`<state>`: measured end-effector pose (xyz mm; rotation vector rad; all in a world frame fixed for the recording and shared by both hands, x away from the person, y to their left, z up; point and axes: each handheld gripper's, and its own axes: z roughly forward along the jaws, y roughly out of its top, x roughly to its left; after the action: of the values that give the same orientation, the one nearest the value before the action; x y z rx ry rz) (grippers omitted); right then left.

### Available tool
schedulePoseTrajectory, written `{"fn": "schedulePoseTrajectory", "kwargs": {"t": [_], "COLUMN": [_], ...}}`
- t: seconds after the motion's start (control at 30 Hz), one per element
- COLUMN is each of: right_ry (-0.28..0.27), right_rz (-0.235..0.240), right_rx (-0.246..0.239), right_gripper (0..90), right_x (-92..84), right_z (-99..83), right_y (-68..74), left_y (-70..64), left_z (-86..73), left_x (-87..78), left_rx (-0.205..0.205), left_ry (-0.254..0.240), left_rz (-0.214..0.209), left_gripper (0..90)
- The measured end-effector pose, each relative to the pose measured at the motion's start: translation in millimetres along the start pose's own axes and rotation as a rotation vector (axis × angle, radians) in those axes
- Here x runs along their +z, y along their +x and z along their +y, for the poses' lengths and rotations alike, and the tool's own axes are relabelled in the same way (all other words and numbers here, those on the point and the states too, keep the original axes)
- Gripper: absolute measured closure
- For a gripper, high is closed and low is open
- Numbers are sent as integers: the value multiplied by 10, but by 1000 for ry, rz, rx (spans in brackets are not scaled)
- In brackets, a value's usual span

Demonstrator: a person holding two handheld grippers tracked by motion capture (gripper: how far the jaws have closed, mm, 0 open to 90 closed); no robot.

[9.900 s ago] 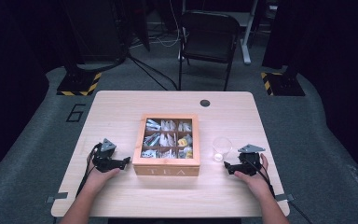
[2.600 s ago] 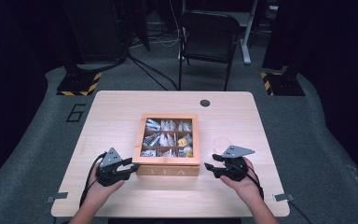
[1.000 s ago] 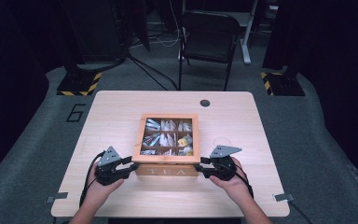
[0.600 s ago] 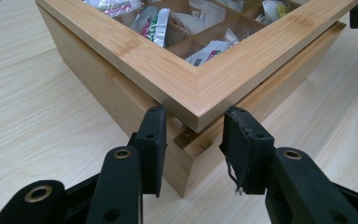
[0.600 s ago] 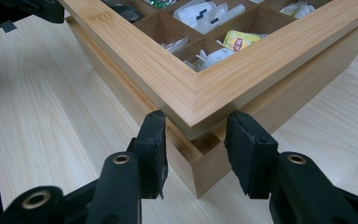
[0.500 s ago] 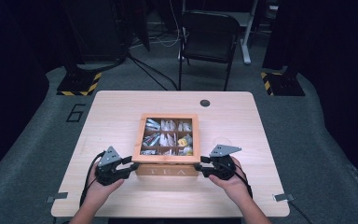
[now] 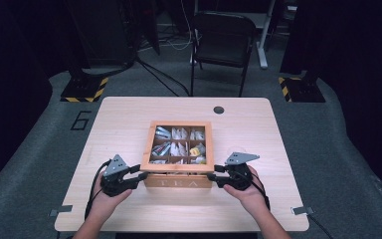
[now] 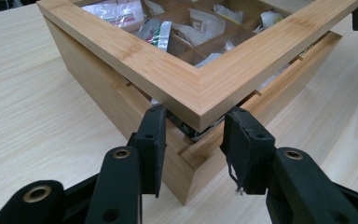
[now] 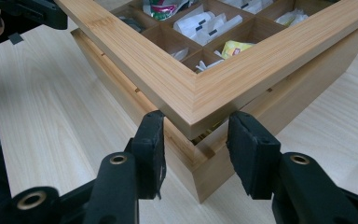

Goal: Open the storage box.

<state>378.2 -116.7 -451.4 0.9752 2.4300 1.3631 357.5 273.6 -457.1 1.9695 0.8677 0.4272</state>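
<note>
My left claw (image 8: pixel 193 140) is pinched on the near left corner of the lid (image 8: pixel 200 91), its pads against the frame's 2 corner faces. My right claw (image 9: pixel 196 140) straddles the near right corner of the lid (image 9: pixel 193 100); its jaws have just been opening a little, and I judge the pads barely touching the wood, if at all. The lid sits cracked slightly above the box (image 7: pixel 179 181), which rests mid-worktop (image 7: pixel 129 114) with sachets (image 7: pixel 179 147) in its compartments.

My worry: with only 1 corner firmly held, lifting now could twist the lid, and I can't see what holds its far edge to strain. A loose right pad could slip off and drop the lid. Tugging forward instead of up may drag the whole box toward me.
</note>
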Motion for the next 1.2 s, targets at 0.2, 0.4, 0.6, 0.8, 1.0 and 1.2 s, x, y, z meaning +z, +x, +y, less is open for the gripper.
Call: {"fn": "schedulePoseTrajectory", "kwargs": {"t": [0.2,0.4,0.6,0.8,1.0,1.2], "right_ry": [-10,-28,-29,-33,-37,-47], "right_rz": [-5,-2,-2,-6,-3,-5], "right_rx": [-5,-10,-4,-12,-27,-25], "right_gripper": [558,554,543,529,529,530], "right_x": [-43,-82,-106,-122,-132,-152], "right_z": [42,85,117,155,202,254], "right_y": [-5,-25,-32,-37,-52,-58], "left_y": [11,29,37,50,76,101], "left_z": [46,99,143,174,224,268], "left_x": [-22,-54,-67,-72,-96,-111], "left_rx": [12,13,25,25,27,25], "left_ry": [-19,-19,-19,-34,-32,-51], "left_rz": [14,12,11,13,-2,-7], "left_gripper": [591,590,583,578,575,574]}}
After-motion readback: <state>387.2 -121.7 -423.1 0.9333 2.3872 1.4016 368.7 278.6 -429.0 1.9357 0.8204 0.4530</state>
